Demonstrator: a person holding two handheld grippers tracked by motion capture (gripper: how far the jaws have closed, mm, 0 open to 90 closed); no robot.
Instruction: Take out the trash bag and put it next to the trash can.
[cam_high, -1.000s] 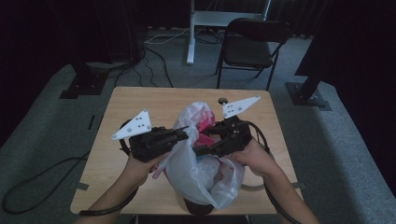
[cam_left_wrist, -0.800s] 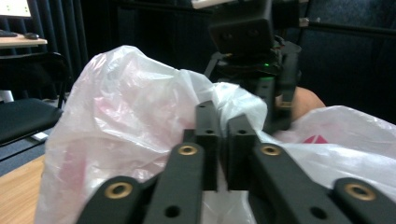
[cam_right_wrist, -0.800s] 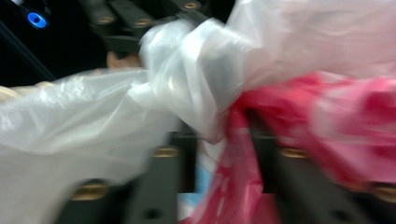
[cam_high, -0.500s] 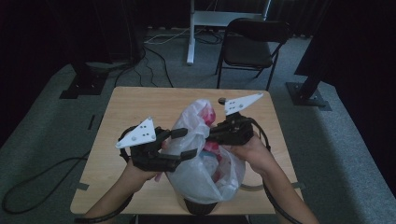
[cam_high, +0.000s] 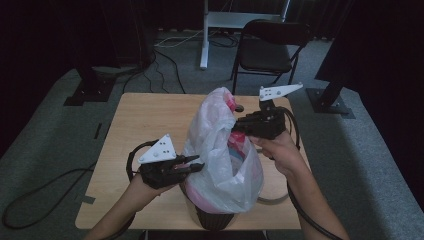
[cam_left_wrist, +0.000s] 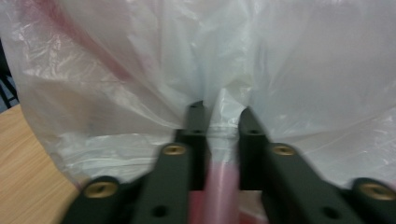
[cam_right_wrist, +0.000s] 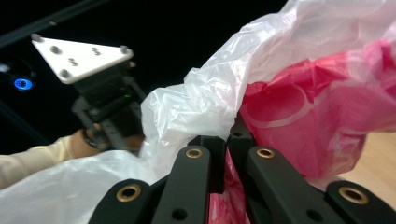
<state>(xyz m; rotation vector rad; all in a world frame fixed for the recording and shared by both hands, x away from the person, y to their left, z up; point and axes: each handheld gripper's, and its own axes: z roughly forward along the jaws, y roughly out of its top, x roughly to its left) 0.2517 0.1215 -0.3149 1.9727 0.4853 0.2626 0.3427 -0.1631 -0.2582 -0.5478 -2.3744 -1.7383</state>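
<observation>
A white see-through plastic bag stands tall over a dark round bin at the table's front edge. A pink bag sits inside it. My left gripper is at the bag's left side, low down, shut on a fold of the white film. My right gripper is higher, on the far right side. It is shut on the bag's rim, with white film and pink plastic bunched at its tips. The bag's bottom is hidden.
The wooden table has bare room to the left and behind the bag. A cable loop lies by the right forearm. A black folding chair and a white stand are on the floor beyond.
The right gripper has lifted and moved away, pulling the bag's rim up. The left gripper has slid down and nearer along the bag's left side. The bag stands taller.
</observation>
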